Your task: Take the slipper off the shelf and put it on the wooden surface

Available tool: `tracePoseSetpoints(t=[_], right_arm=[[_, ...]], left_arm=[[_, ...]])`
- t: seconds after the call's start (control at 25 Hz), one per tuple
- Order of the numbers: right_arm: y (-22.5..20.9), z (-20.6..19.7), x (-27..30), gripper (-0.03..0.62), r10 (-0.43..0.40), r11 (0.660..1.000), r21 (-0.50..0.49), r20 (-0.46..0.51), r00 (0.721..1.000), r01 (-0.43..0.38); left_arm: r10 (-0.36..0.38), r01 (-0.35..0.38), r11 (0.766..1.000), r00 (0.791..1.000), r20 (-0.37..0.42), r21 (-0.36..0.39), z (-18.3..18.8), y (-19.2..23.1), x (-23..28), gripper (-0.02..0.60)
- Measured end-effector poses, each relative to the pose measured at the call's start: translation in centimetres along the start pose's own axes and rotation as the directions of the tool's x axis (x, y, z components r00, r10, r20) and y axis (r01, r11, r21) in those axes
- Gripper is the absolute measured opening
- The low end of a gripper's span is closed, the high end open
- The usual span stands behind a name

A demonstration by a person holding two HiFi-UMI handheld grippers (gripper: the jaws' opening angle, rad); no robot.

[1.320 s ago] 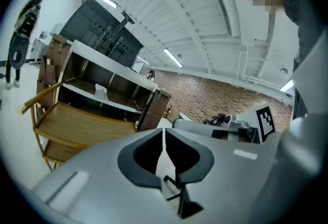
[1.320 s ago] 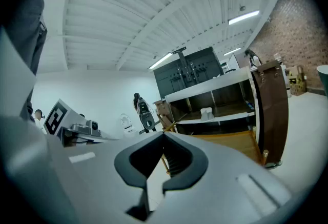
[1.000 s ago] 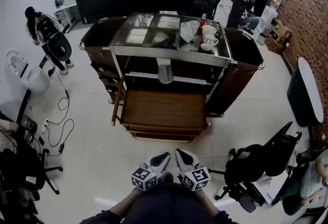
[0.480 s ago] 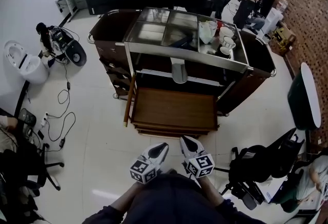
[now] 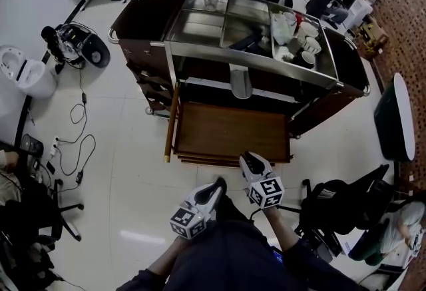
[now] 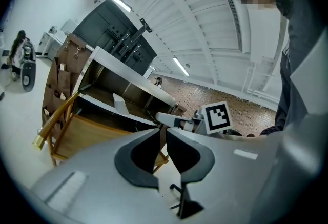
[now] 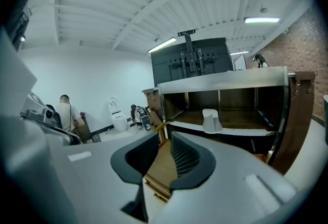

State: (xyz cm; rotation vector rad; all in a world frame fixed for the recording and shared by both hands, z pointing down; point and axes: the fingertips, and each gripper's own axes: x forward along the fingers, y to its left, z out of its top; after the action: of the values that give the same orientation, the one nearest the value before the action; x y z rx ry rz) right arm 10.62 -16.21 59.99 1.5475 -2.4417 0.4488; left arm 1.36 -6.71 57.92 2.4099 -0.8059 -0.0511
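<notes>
A pale grey slipper (image 5: 239,80) lies on the cart's middle shelf, its toe over the front edge; it also shows in the left gripper view (image 6: 119,104) and the right gripper view (image 7: 211,120). Below it the wooden surface (image 5: 229,133) juts out from the cart, bare. My right gripper (image 5: 249,162) hovers just short of that surface's near edge, its jaws opening with nothing between them (image 7: 165,138). My left gripper (image 5: 217,187) hangs further back and left, over the floor, its jaws together with only a thin slit and nothing held (image 6: 163,133).
The cart's steel top (image 5: 200,23) carries cups and a bag (image 5: 293,30) at its right end. A white toilet (image 5: 20,76) and cables (image 5: 70,150) are on the floor to the left. Black office chairs (image 5: 346,206) stand close on the right, another (image 5: 26,216) on the left.
The cart has come closer in the head view. Both grippers have moved forward towards it, the right one further, now at the wooden surface's near edge.
</notes>
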Motion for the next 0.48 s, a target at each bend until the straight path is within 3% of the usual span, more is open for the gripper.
tracePoseSetpoints(t=[0.2,0.48], right_arm=[[-6.6,0.6,7.7,0.069,-0.024,0.999,-0.043,-0.027,0.999,0.023],[-18.0,1.9,22.3,0.110,-0.055,0.994,-0.101,-0.102,0.993,0.044]], left_arm=[[0.017,-0.017,1.000,1.000,-0.005,-0.012,1.4,2.5,2.6,0.046],[0.103,-0.103,0.995,0.995,0.009,-0.012,6.2,6.5,8.4,0.078]])
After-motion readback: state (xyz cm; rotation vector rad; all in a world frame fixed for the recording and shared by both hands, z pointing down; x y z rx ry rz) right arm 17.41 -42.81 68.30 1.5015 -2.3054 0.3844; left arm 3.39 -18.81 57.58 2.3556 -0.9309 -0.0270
